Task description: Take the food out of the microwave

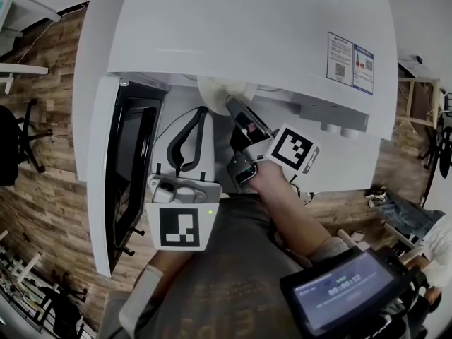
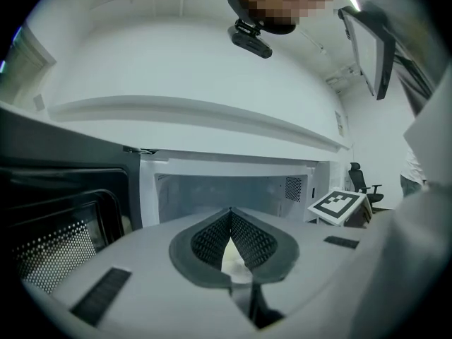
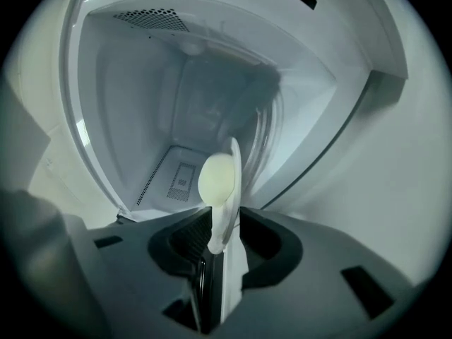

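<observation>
Jaws of right gripper (image 3: 224, 212) pinching one plate (image 3: 230, 263) (edge-on), one food lump (image 3: 215, 177)

Left claw (image 2: 231, 212) closed and empty; right claw (image 3: 223, 221) pinches the plate (image 1: 214, 90) rim.

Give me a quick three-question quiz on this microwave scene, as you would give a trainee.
1. True or false: the door of the white box-shaped microwave stands open.
2. The right gripper is: A) open and empty; B) shut on the rim of a round white plate; C) shut on a cup.
3. What lies on that plate?
Key: 1 true; 2 B; 3 a pale round lump of food.
</observation>
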A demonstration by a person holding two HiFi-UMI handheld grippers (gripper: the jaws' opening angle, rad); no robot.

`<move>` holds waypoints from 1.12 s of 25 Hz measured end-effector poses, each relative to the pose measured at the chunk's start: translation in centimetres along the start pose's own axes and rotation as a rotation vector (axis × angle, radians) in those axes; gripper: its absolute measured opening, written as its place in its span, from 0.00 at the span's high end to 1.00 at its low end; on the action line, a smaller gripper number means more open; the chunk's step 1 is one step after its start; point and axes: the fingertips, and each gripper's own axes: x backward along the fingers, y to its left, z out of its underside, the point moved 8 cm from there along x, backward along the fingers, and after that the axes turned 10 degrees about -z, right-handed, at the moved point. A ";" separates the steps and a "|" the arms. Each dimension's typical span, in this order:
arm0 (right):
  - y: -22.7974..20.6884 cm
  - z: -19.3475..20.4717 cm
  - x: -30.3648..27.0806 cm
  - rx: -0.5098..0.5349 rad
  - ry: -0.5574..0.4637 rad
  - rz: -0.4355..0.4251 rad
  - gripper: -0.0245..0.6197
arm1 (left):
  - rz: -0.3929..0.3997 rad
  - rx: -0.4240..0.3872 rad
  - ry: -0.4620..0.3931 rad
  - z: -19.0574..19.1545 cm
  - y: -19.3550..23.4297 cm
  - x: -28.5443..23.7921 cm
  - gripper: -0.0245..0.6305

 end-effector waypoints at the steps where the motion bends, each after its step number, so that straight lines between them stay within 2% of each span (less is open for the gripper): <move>1: -0.1 -0.1 -0.2 0.001 0.000 -0.001 0.76 | -0.001 -0.003 -0.001 0.0 0.1 0.0 0.95; 4: -0.3 -0.2 -0.7 0.013 0.001 0.007 0.77 | -0.006 -0.010 0.000 0.0 0.3 0.1 0.95; 7: -0.4 -0.1 -1.0 0.042 0.015 0.006 0.83 | -0.009 -0.023 0.006 0.1 0.3 0.2 0.95; 11: -0.4 0.0 -0.7 0.033 0.028 0.002 0.85 | -0.019 -0.021 0.004 0.0 0.0 0.6 0.95; 15: -0.2 -0.1 0.1 0.043 0.043 0.004 0.90 | -0.025 -0.054 -0.016 -0.3 0.0 0.9 0.95; 21: -0.9 0.7 1.0 -0.094 0.043 0.008 0.90 | -0.077 -0.037 -0.025 -0.9 0.4 1.9 0.95; 24: -0.6 0.4 1.4 -0.084 0.051 0.018 0.90 | -0.081 -0.037 -0.038 -1.1 -0.2 2.2 0.95; 28: 0.0 0.3 1.9 -0.085 0.059 -0.016 0.89 | -0.082 -0.037 -0.037 -1.0 -1.2 2.8 0.95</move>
